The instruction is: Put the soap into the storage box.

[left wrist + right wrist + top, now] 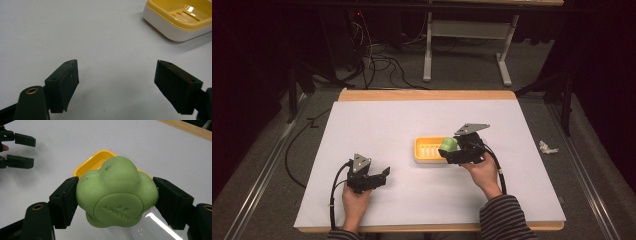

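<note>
We had the right gripper (pixel 115 202) clamped on the green soap (pixel 117 195) over the dish (pixel 428 149); left gripper (pixel 116 85) sat low, jaws wide.

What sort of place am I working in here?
Probably a lab recording bench: a white-covered table in a dark room, cables on the grey floor, and a yellow soap dish as a prop.
</note>
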`<state>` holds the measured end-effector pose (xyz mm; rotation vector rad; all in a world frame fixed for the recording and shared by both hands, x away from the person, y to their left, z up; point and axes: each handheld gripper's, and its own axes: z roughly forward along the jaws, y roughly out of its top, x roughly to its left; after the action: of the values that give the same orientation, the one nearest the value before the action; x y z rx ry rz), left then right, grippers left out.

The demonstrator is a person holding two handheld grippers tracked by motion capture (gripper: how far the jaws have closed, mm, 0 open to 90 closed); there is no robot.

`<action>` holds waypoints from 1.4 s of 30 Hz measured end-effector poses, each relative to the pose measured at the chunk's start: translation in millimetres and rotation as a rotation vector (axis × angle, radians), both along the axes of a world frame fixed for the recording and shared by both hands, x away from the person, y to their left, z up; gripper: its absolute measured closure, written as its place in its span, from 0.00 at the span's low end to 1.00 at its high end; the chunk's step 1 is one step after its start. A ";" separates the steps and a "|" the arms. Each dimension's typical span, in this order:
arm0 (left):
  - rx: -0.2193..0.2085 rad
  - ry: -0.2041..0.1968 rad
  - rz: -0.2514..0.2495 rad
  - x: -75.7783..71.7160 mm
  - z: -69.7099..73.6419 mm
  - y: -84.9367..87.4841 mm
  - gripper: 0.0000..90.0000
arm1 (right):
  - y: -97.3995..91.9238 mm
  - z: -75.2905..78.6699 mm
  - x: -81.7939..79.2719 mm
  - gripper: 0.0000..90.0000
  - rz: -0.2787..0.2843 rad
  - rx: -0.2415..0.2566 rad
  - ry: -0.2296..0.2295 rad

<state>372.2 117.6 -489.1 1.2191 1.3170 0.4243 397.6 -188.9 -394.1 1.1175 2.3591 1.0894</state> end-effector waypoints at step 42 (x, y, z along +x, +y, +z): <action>-0.003 0.004 0.002 0.5 0.0 0.1 0.23 | 30.7 -37.8 38.4 0.28 -0.069 -0.054 0.105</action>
<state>372.7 117.7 -489.2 1.2172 1.3218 0.4216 436.0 -158.2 -431.9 1.2556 2.3939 0.9605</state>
